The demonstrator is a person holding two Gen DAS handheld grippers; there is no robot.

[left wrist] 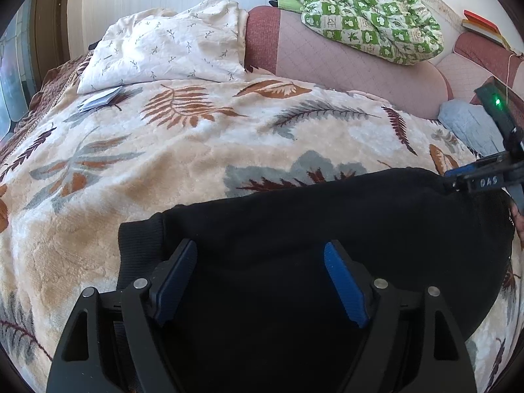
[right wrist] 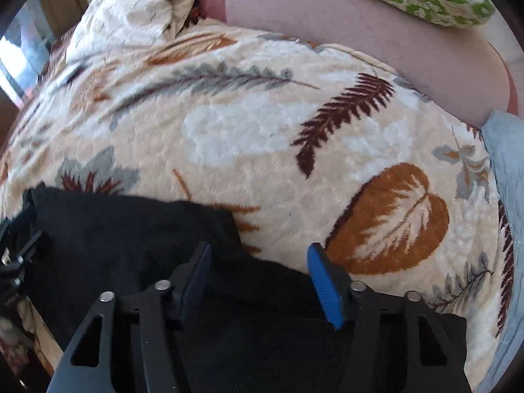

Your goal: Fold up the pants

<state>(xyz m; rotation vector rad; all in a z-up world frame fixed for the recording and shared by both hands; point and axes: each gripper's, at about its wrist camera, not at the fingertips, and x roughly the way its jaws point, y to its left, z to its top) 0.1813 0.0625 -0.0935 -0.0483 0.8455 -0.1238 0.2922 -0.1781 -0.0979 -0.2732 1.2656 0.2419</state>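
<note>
The left gripper [left wrist: 260,281] hangs over the black pants [left wrist: 327,229], fingers [left wrist: 344,285] spread apart. The pants lie on the leaf-patterned blanket [left wrist: 163,163]; the right gripper [left wrist: 484,180] sits at their far right edge.

Bed, leaf-print blanket [left wrist: 196,170]; black pants [left wrist: 311,216], white quilt [left wrist: 170,46], booklet [left wrist: 100,98] on it.

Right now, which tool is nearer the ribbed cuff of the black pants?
Left. The left tool hovers just right of the cuff; the right tool sits over the pants' opposite end.

A home bedroom: leaf-print blanket [left wrist: 163,170], pillow [left wrist: 163,52], padded headboard [left wrist: 344,62].
</note>
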